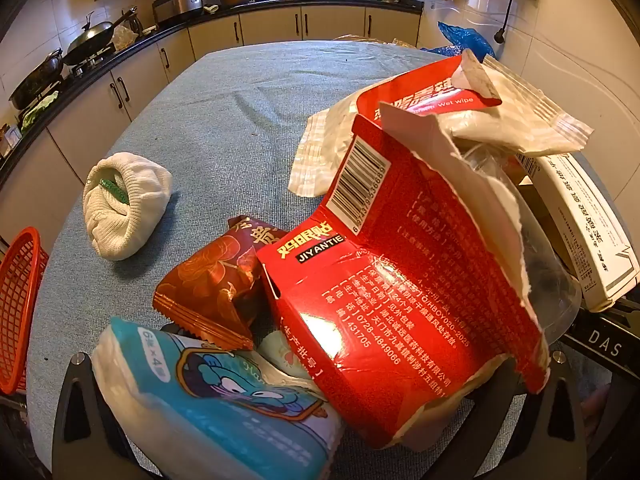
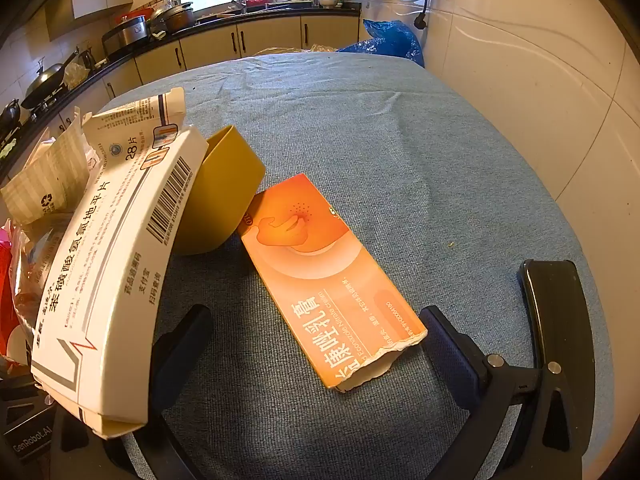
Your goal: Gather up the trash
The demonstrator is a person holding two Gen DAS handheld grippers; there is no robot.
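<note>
In the left wrist view a heap of trash fills the front: a torn red carton (image 1: 384,280), a blue tissue pack (image 1: 224,412), a brown-red snack wrapper (image 1: 212,284), white wrappers (image 1: 516,116) and a white medicine box (image 1: 588,236). My left gripper (image 1: 320,404) stands open around the near end of the heap, its fingertips hidden under it. In the right wrist view an orange box (image 2: 324,276) lies flat on the blue-grey tablecloth (image 2: 400,140). My right gripper (image 2: 316,356) stands open astride its torn near end, not touching it. The white medicine box (image 2: 116,260) leans over the left finger (image 2: 180,352).
A yellow bowl (image 2: 224,196) lies tipped behind the orange box. A rolled white knitted cloth (image 1: 124,204) sits left of the heap. A red mesh basket (image 1: 20,308) is at the table's left edge. A blue plastic bag (image 2: 388,40) is beyond the far edge, a tiled wall on the right.
</note>
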